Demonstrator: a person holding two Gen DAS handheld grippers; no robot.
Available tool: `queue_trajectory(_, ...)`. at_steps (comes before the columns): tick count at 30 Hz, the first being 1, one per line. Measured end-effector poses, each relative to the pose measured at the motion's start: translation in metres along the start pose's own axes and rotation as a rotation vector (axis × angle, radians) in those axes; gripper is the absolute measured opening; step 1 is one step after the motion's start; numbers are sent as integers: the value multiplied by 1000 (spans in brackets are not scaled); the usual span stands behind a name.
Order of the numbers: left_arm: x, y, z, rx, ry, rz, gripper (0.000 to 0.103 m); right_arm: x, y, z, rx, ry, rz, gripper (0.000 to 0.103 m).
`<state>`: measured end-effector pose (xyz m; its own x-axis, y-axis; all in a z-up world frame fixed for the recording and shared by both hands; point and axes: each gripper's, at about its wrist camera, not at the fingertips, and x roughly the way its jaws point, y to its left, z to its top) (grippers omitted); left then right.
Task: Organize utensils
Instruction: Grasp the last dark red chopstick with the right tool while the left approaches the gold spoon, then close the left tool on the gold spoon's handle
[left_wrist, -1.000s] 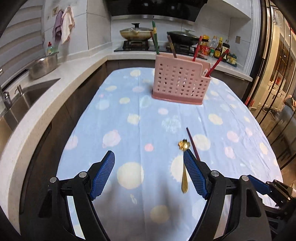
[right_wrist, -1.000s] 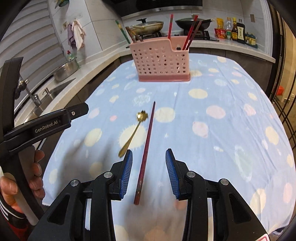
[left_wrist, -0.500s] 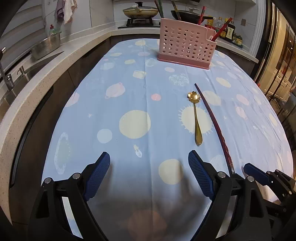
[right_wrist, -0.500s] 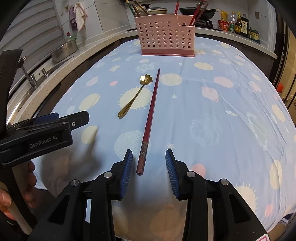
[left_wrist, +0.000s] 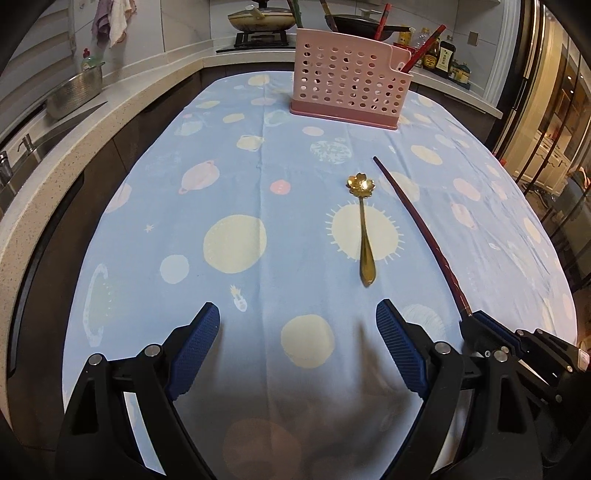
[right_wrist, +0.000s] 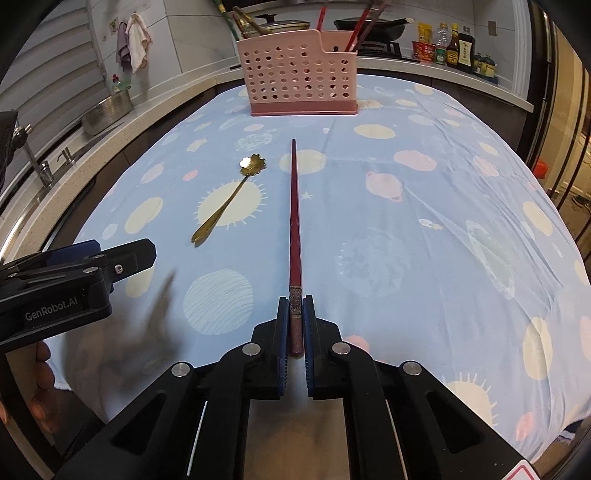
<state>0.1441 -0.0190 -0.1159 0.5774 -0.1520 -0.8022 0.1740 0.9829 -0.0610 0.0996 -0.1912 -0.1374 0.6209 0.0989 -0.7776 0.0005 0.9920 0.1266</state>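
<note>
- Left wrist view: the left gripper (left_wrist: 297, 328) hovers low over the bench (left_wrist: 236, 192) with its jaws spread wide and nothing between them.
- The spoon (left_wrist: 364, 229) lies just ahead and to the right of those jaws, flower bowl towards the caddy (left_wrist: 347, 83), handle tip towards the camera; its long axis runs nearly straight away.
- The chopstick (left_wrist: 421, 229) lies right of the spoon, near it but apart, its thin tip pointing up and left towards the caddy.
- Its thick end reaches the right gripper (left_wrist: 480, 325) at the lower right.
- Right wrist view: the right gripper (right_wrist: 295, 314) has its jaws closed on the chopstick's (right_wrist: 294, 221) thick end; the stick is pinched between the pads.
- The stick points straight ahead along the jaws, tip towards the caddy (right_wrist: 299, 79).
- To lift it well, the grip should probably stay firm, since a hold at the very end lets the long tip droop.
- The spoon (right_wrist: 229, 203) lies left of it, slanted.
</note>
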Motion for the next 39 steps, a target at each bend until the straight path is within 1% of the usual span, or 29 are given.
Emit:
queue_trajectory(4, 8, -12, 8, 21, -5, -14, 83, 1, -17, 1, 55, 0, -1, 7)
queue_trajectory(8, 21, -18, 18, 15, -2, -38, 82, 2, -22, 0, 76, 1, 11, 7)
queue_trajectory(11, 31, -20, 23, 5, 6, -55, 76, 2, -22, -1, 75, 1, 12, 7)
queue_trajectory(13, 37, -21, 25, 4, 16, -58, 66, 2, -23, 0, 78, 1, 16, 7)
queue_trajectory(14, 40, -21, 25, 1, 24, -59, 64, 2, -23, 0, 78, 1, 17, 7)
queue_trajectory(15, 43, -20, 26, -3, 32, -66, 57, 2, -23, -1, 79, 0, 18, 7)
queue_trajectory(18, 44, -22, 27, 4, 22, -62, 53, 2, -23, -1, 77, 0, 18, 7)
queue_trajectory(20, 44, -22, 27, 5, 19, -69, 45, 1, -23, -1, 77, 0, 17, 7)
queue_trajectory(22, 43, -22, 27, 10, 21, -83, 23, 2, -23, -1, 79, 0, 19, 7)
queue_trajectory(23, 43, -22, 26, 12, 26, -98, 17, 2, -23, -1, 78, 0, 18, 7)
queue_trajectory(24, 43, -22, 25, 13, 30, -109, 13, 2, -23, 0, 80, 0, 19, 7)
queue_trajectory(28, 39, -24, 22, 27, 33, -127, 10, 0, -23, 0, 82, 0, 22, 7)
queue_trajectory(33, 25, -21, 19, 21, 26, -140, 10, -8, -25, 1, 91, -12, 27, 7)
queue_trajectory(39, -2, -12, 21, 10, -10, -150, 10, -24, -27, 6, 99, -46, 31, 7)
